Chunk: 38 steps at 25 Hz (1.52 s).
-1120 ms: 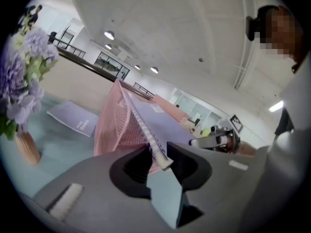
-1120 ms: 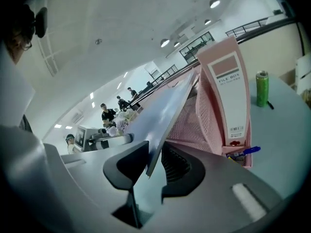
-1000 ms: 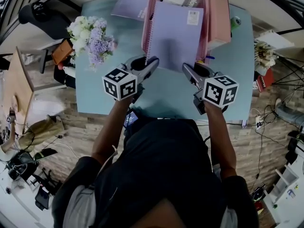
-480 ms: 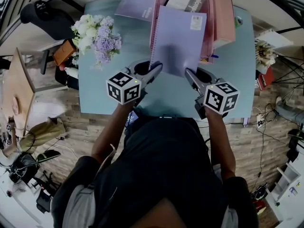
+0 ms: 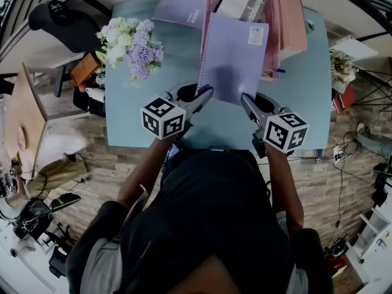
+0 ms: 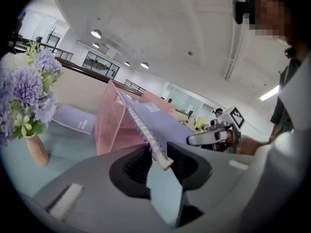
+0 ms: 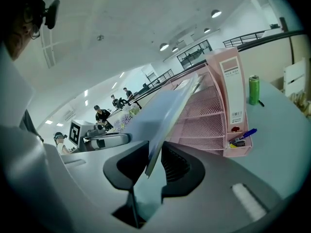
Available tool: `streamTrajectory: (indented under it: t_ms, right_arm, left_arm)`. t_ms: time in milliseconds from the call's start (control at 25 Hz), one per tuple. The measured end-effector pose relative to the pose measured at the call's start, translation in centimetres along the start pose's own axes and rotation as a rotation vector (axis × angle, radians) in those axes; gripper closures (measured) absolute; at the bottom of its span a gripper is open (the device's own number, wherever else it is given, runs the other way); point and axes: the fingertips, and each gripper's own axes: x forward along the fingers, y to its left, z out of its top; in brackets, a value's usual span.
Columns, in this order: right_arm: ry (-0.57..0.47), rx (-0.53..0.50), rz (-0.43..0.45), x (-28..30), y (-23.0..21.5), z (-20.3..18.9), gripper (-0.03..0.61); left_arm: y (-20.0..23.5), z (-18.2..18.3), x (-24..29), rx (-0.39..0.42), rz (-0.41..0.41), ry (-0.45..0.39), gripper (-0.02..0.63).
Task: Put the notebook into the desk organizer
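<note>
Near the table's left edge stands a vase of white and lilac flowers, and a second lilac book lies flat by the far edge. Right of the flowers, the left gripper is clenched on the near left corner of the notebook. In the left gripper view its jaws pinch the end of the spiral binding. The notebook is held off the table over its middle. Its long axis runs from the person toward the far edge, rising away from the jaws, with the spiral along the left side. The far end, which carries a white label, reaches the pink desk organizer at the far right of the table. The right gripper grips the near right corner, and the right gripper view shows the cover's thin edge between its jaws. A green can stands beyond the organizer.
</note>
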Motion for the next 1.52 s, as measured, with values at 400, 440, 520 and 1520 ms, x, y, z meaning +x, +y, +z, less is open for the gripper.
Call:
streamTrajectory:
  t_ms: [400, 440, 520, 1520]
  right_arm:
    - [-0.006, -0.001, -0.019, -0.7, 1.2, -1.4, 0.497]
    - [-0.005, 0.0, -0.02, -0.8, 1.3, -1.5, 0.497]
    - [-0.004, 0.002, -0.023, -0.9, 1.4, -1.8, 0.497]
    - [0.003, 0.018, -0.034, -3.1, 2.1, -5.6, 0.5]
  left_arm:
    - [-1.0, -1.0, -1.2, 0.019, -0.019, 0.01, 0.457]
    - [-1.1, -1.1, -1.3, 0.018, -0.02, 0.012, 0.457]
    - [-1.2, -1.4, -1.4, 0.015, -0.022, 0.015, 0.457]
    - [-3.9, -4.7, -2.7, 0.004, -0.031, 0.04, 0.457]
